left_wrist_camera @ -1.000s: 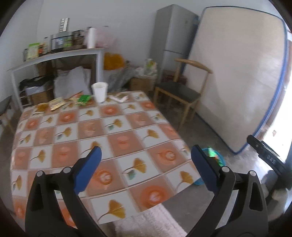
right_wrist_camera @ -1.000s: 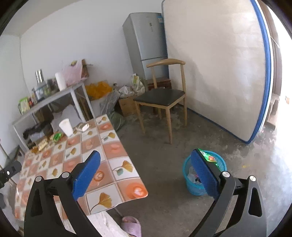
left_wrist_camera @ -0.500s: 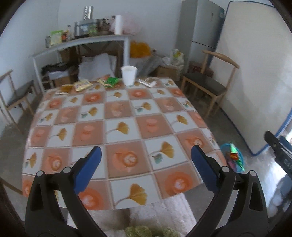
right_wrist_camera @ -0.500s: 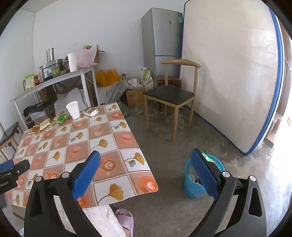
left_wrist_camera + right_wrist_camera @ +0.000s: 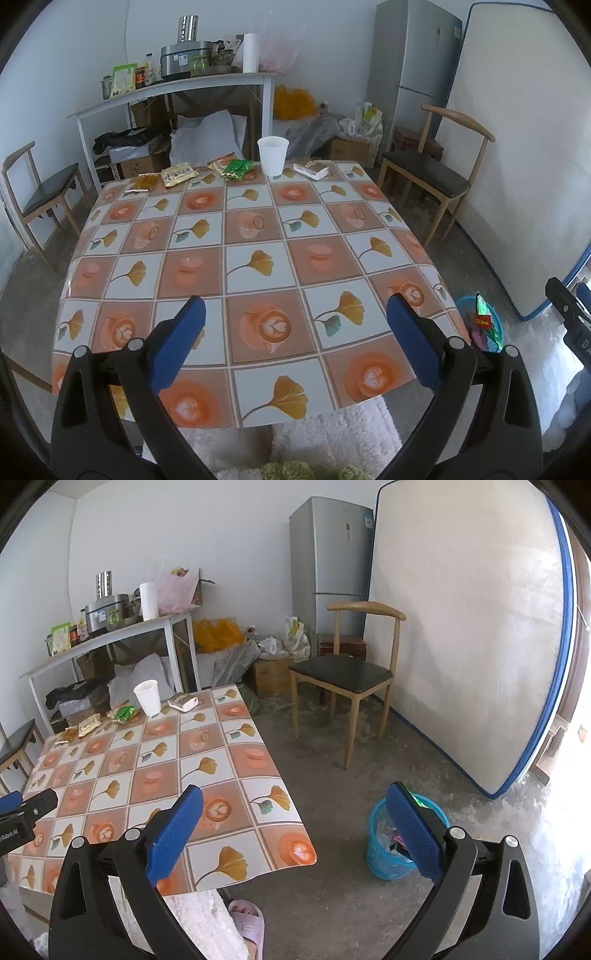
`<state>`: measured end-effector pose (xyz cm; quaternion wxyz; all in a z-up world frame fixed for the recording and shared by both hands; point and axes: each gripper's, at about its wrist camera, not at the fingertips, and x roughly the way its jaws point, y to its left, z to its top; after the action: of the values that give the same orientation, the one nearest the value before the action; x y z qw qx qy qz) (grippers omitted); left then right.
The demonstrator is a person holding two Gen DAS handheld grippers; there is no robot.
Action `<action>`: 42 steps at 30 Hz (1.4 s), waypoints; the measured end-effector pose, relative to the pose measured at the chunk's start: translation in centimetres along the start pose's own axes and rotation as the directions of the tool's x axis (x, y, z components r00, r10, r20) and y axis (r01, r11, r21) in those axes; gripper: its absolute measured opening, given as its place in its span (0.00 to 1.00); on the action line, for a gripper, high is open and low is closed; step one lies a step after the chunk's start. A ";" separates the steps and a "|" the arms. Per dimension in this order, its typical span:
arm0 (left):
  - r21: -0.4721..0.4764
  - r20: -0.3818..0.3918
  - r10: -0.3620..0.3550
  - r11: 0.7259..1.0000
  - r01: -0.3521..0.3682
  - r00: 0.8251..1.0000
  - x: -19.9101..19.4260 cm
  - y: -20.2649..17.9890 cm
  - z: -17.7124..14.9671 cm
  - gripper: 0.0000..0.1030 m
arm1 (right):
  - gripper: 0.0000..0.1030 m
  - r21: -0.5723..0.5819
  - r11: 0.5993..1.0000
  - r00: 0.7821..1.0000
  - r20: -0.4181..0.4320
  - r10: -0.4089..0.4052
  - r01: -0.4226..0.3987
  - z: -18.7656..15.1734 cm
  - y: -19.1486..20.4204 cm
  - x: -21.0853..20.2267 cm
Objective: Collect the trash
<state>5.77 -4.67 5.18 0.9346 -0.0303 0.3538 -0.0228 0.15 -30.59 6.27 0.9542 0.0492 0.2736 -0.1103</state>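
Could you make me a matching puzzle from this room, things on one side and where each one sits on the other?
Things:
1. white paper cup
2. blue trash basket
3. paper towel roll
4. pink slipper

Places:
A. on the floor near the table's close corner
B. on the high white shelf-table by the wall
C. on the tablecloth's far edge, among snack wrappers
D. on the floor right of the table, holding wrappers

Pairs: 1-C, 2-D, 3-B, 4-A

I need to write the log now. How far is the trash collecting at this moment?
Done: the blue bin on the floor already holds wrappers.
In hand: nothing. The left gripper and the right gripper are both open.
Left: the paper cup, the green packet, the yellow packets and the white pack wait at the table's far edge.
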 end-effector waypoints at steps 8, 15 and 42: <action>-0.088 -0.047 -0.035 0.996 0.031 0.998 0.5 0.1 -1.3 0.92 | 0.94 -0.026 1.000 1.000 0.005 0.015 -0.015 -0.8 0.5 -0.4; -0.113 -0.084 -0.029 0.993 0.019 0.996 0.9 -0.6 -2.6 0.92 | 0.94 -0.091 0.996 0.995 -0.101 -0.027 0.018 -2.8 1.1 -0.7; 0.061 -0.156 0.061 0.997 -0.052 0.986 3.3 -3.1 -4.0 0.92 | 0.94 -0.030 0.996 0.952 -0.294 -0.086 0.081 -6.7 -2.9 2.2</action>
<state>5.46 -8.15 0.24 0.9043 0.0082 0.4267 -0.0088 -2.15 -32.77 -0.64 0.8977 0.0453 0.4154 -0.1395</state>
